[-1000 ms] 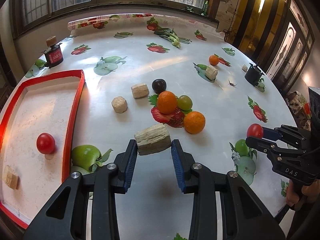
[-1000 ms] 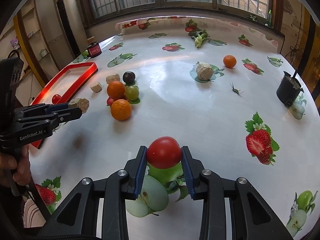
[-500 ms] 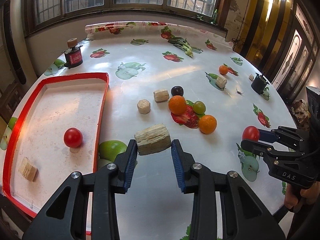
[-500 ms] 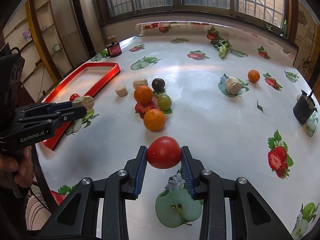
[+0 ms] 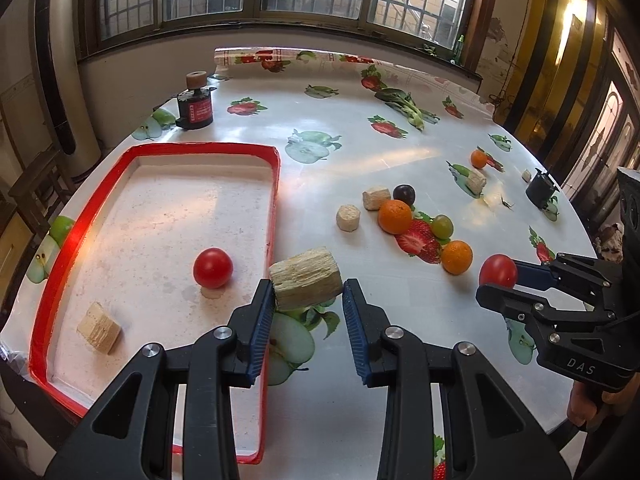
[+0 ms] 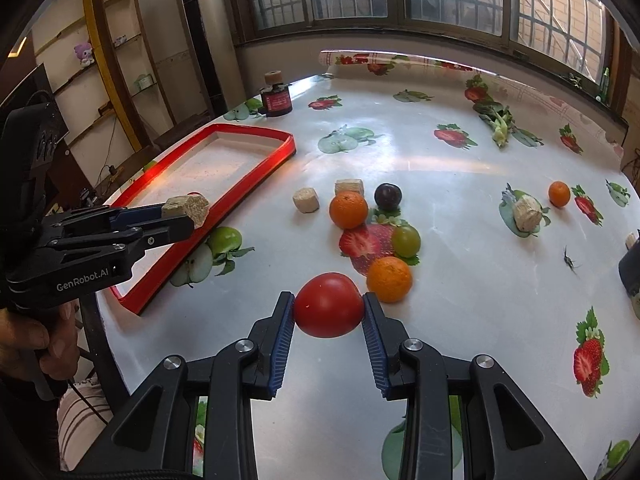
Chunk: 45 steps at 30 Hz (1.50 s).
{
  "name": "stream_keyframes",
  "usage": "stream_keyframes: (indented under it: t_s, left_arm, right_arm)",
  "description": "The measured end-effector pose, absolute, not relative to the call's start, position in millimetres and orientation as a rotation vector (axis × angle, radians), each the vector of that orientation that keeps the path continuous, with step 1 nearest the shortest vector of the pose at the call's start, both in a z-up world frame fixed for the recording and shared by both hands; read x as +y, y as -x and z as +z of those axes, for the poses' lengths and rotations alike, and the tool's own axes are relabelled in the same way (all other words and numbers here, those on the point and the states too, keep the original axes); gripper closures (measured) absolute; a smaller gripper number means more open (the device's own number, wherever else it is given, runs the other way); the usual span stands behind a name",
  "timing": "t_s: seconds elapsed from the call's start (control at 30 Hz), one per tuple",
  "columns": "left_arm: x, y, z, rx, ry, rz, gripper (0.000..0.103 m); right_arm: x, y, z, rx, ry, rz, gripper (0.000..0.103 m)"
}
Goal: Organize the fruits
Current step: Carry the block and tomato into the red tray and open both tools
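1. a red tomato (image 6: 328, 305) is clamped between the narrowly parted pads of the right gripper (image 6: 329, 312) and held clear above the fruit-print tablecloth (image 6: 460, 216).
2. a pale fibrous block (image 5: 306, 279) is gripped between the pads of the left gripper (image 5: 307, 304), jaws narrowly apart, above the near right rim of the red tray (image 5: 274, 200).
3. inside the tray a second tomato (image 5: 213, 267) and a small pale block (image 5: 99, 329) are seen lying apart.
4. right of the tray, two oranges (image 6: 348, 209), a green grape (image 6: 405, 241), a dark plum (image 6: 387, 196) and two pale blocks (image 6: 305, 199) are clustered.
5. farther off, a small orange (image 6: 559, 193) and a red-labelled jar (image 6: 277, 101) are shown.
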State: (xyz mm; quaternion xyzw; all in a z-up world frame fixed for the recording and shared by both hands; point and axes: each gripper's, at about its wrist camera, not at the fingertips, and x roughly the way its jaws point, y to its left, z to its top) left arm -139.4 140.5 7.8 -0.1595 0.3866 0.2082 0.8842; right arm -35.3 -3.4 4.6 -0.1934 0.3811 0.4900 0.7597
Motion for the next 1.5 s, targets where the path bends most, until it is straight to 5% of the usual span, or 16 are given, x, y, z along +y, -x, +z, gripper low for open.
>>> stream_keyframes:
  t_s: [1.5]
  left_arm:
    - [275, 178, -12, 0.855, 0.443, 0.684, 0.07]
  right_arm:
    - [211, 42, -13, 0.877, 0.512, 1.273, 0.068]
